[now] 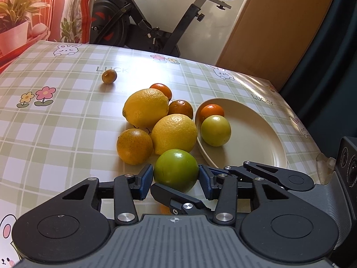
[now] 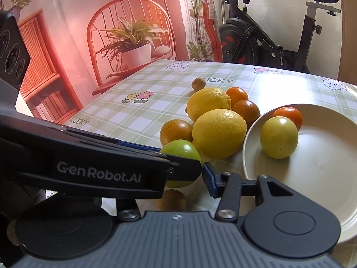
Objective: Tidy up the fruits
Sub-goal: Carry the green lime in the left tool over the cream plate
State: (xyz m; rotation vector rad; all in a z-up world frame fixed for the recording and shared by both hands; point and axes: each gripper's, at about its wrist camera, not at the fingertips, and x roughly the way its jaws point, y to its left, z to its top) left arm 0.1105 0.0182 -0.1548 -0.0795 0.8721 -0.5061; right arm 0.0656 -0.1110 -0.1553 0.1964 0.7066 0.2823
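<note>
Left gripper (image 1: 176, 176) clamps a green fruit (image 1: 176, 169) at lower centre. Only the right wrist view shows the right gripper (image 2: 185, 178), its grip unclear, and a brown fruit (image 2: 171, 199) beneath.

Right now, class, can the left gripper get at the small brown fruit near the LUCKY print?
Probably not: the left gripper is clamped on the green fruit, and lemons partly block the way.

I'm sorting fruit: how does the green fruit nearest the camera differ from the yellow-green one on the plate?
The green fruit is deeper green; the yellow-green fruit is paler. The green fruit sits on the tablecloth, the yellow-green fruit on the plate. The left hand-held gripper clamps the green fruit; the yellow-green fruit lies free. Both are round and glossy.
</note>
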